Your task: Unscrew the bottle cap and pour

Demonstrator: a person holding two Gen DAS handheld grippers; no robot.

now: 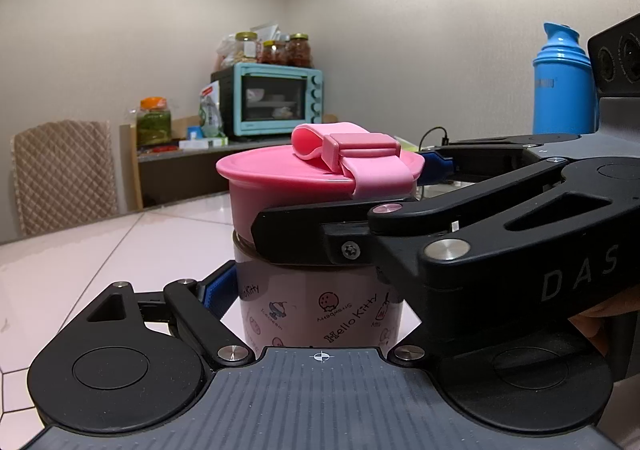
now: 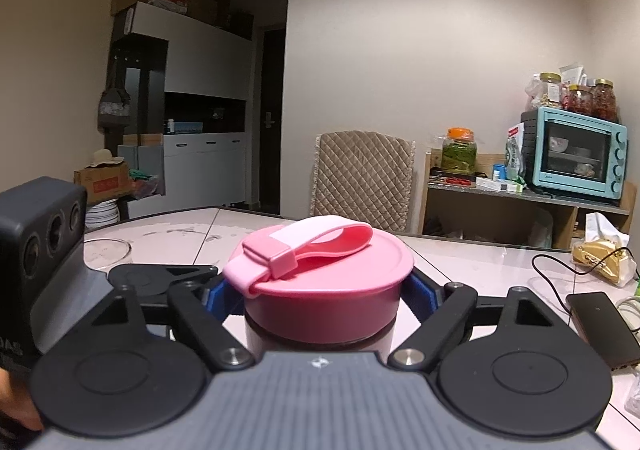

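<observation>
The bottle (image 1: 320, 314) stands upright on the table (image 1: 100, 258), its long axis vertical, one pink cap (image 2: 328, 282) with a folded strap on top. There is one bottle and one cap; which edge of the table it stands nearest the fisheye views do not settle.

The left gripper (image 1: 316, 302) clenches the bottle's printed body low down, a blue pad pressed to its left side; the other pad is hidden behind the right gripper. The right gripper (image 2: 324, 292) grasps the cap, a blue pad tight against each side of its pink wall, just above the dark seam where cap meets body. So the two grips sit stacked: right on top, left beneath, both reaching in almost level and crossing at an angle.

That stacking is what the coming twist turns on, I judge: the cap must turn about the bottle's upright axis while the body stays fixed, so the right hand has to roll around that vertical line without tipping the bottle, and the left has to resist. The unscrewing looks not yet begun, since the cap sits flush.

Further out on the table: one glass dish (image 2: 106, 250) toward the left, one phone (image 2: 604, 326) with a cable at right, one blue flask (image 1: 564, 82). One teal oven (image 2: 576, 152) stands on a side shelf, and one chair (image 2: 364, 174) at the far edge.
</observation>
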